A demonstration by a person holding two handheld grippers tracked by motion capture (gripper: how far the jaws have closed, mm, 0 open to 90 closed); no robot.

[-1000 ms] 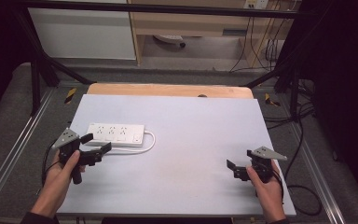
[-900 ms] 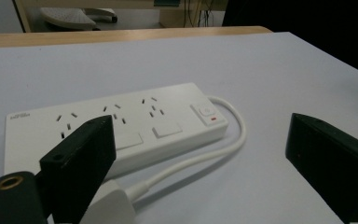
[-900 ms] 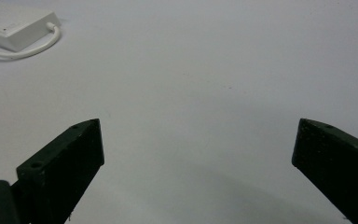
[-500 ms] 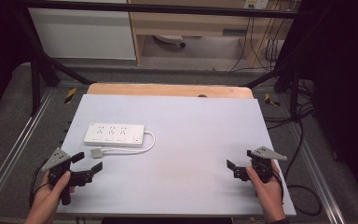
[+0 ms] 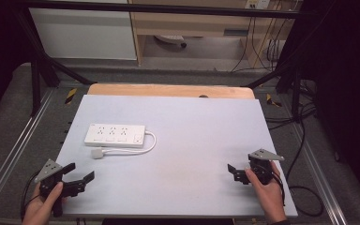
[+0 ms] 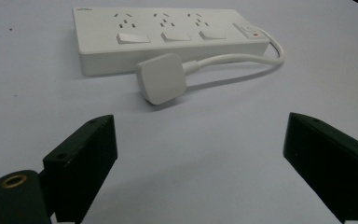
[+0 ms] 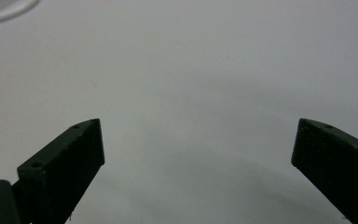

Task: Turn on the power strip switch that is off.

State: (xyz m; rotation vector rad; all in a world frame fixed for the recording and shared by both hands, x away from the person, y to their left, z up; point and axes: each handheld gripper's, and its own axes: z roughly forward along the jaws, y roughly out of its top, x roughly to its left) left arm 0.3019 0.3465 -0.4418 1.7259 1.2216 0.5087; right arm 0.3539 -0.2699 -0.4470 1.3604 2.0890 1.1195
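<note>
Since a second ago the left gripper (image 5: 78, 175) has drawn back from beside the power strip (image 5: 115, 135) to the near left corner of the table (image 5: 201, 140), most of that move made in the first half second; the right gripper (image 5: 234, 172) has stayed at the near right edge, and the strip has not shifted. Counted from largest to smallest: one pale grey table, one white power strip, two grippers, and one white plug (image 6: 161, 78) on a single looped cord (image 6: 242, 58). The strip carries three socket groups in a row, each with its own rocker switch, and one further switch with a red mark at the cord end. In the left gripper view the strip lies well ahead of the jaws, lengthwise across them, with the plug lying on the table just in front of it, nearer the left jaw than the right. The left gripper's jaws stand wide apart and hold nothing. The right gripper's jaws are likewise spread wide over bare tabletop, empty, with a curve of the cord far ahead beyond the left jaw.
</note>
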